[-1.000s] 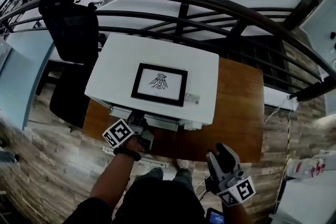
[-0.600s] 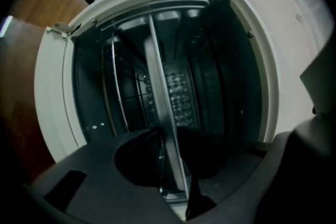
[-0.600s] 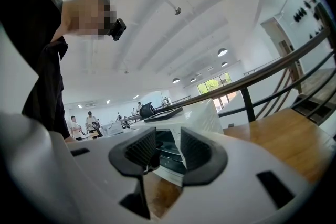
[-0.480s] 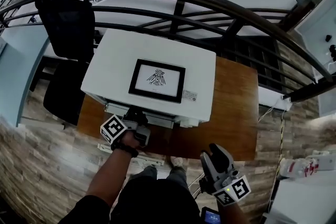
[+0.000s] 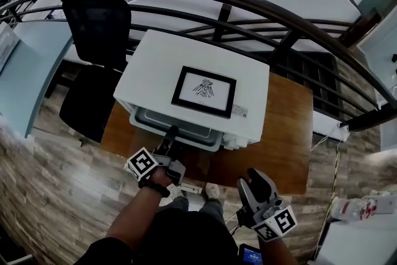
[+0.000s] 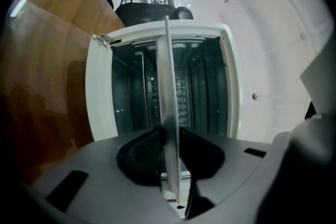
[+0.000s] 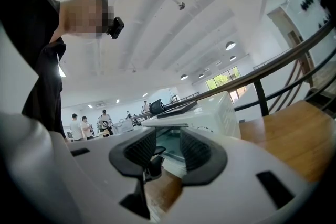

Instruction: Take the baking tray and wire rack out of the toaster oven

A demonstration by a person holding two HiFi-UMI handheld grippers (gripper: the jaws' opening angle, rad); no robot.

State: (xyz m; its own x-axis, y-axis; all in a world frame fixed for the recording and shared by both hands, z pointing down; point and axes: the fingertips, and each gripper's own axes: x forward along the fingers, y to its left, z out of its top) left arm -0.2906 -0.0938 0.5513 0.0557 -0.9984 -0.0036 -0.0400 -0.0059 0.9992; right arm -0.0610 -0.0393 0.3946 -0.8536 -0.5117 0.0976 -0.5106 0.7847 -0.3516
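The baking tray [image 5: 181,125] now sticks partway out of the front of the toaster oven [image 5: 155,65]; before, it sat inside. The left gripper [image 5: 170,134] has drawn back toward the person with it, rolled onto its side, its jaws closing on the tray's front edge.

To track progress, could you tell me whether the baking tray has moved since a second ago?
Yes, the baking tray slid outward from the oven, toward the person.

From the head view we are looking steeply down on the toaster oven [image 5: 162,65] and the table [image 5: 286,127]. In the left gripper view we are facing close into the oven's open front, rolled sideways. In the right gripper view we are seeing the same oven level, from farther back.
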